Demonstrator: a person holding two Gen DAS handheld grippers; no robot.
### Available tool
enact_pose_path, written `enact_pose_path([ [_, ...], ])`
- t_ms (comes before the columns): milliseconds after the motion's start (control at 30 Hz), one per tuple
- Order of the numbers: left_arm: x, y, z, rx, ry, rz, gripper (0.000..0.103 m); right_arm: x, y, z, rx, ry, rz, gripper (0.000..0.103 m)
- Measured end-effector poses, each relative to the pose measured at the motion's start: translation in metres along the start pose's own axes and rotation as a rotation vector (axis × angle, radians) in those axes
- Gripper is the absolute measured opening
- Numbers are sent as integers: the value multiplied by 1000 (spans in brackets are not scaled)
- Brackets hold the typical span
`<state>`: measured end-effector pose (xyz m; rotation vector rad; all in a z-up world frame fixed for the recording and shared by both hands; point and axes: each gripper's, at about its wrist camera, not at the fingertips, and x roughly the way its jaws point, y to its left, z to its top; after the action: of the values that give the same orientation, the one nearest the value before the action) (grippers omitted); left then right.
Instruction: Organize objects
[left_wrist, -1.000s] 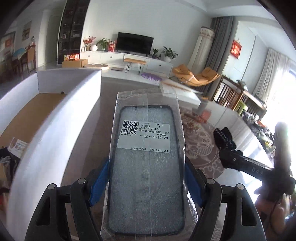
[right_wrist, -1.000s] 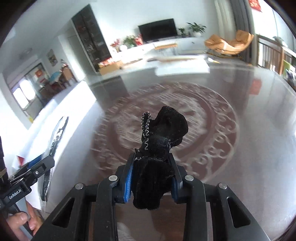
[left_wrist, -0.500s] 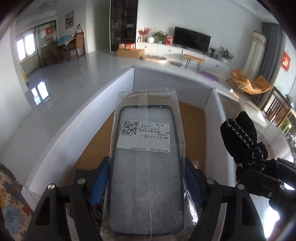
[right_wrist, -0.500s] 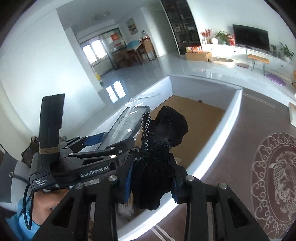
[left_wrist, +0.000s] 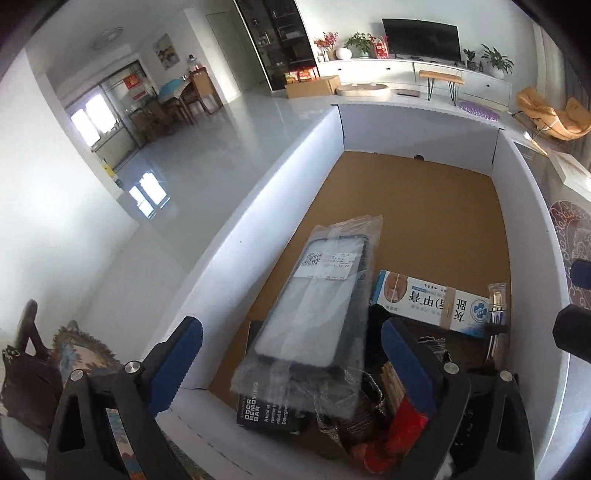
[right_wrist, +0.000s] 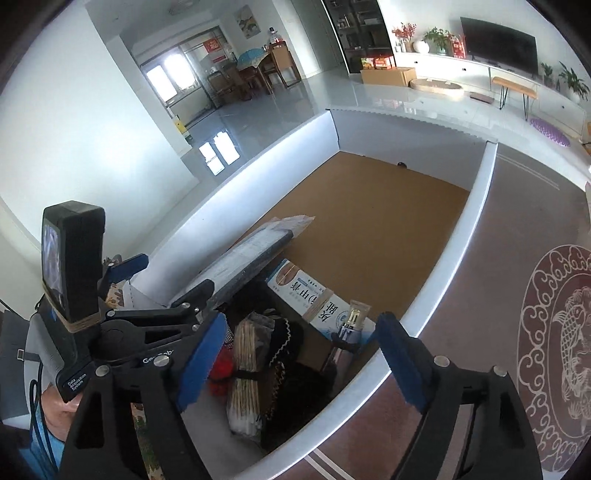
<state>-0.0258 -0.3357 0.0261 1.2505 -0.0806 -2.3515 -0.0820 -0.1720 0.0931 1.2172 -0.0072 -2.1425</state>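
We read this as the drop-off step — both grippers hang over the white-walled box (left_wrist: 236, 236) at lower centre. The left gripper (left_wrist: 291, 354) has its jaws opening, pads clear of the bagged phone case (left_wrist: 325, 302) between them. The case lies tilted on the pile, long axis running from lower centre toward the upper right. The right gripper (right_wrist: 299, 354) is opening too, nothing between its pads; the black glove (right_wrist: 291, 373) lies below in the box. Next, we judge, both lift clear and fetch more items.

"ODOR REMOVING BAR" on black box (left_wrist: 266, 409); "Data Acquisition System" on left tongs (right_wrist: 162, 284).
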Motion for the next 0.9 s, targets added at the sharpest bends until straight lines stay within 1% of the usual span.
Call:
enact_pose_path([
  [67,-6,1,-2,-24,-25,-16,99,-1,1,3,-10,-2,-19,85],
  [100,-9,2,-4,-34,-24,-33,99,-2,2,2,-16,0,-28,85],
  [200,-14,3,-13,-49,10,-106,99,-3,4,2,-35,11,-67,85],
  [267,-18,4,-20,-68,8,-89,99,-5,7,4,-55,17,-95,86],
  [333,-25,3,-26,-85,-18,-80,99,-5,10,3,-83,18,-124,90],
  [433,-30,4,-31,-82,-36,-78,99,-4,15,4,-118,12,-159,92],
  [567,-35,4,-37,-82,-47,-55,99,-2,17,6,-122,7,-155,92],
  [800,-32,6,-37,-105,-35,-54,99,3,13,6,-113,5,-159,93],
  [900,-35,7,-40,-120,-62,-40,99,2,7,6,-91,1,-150,93],
])
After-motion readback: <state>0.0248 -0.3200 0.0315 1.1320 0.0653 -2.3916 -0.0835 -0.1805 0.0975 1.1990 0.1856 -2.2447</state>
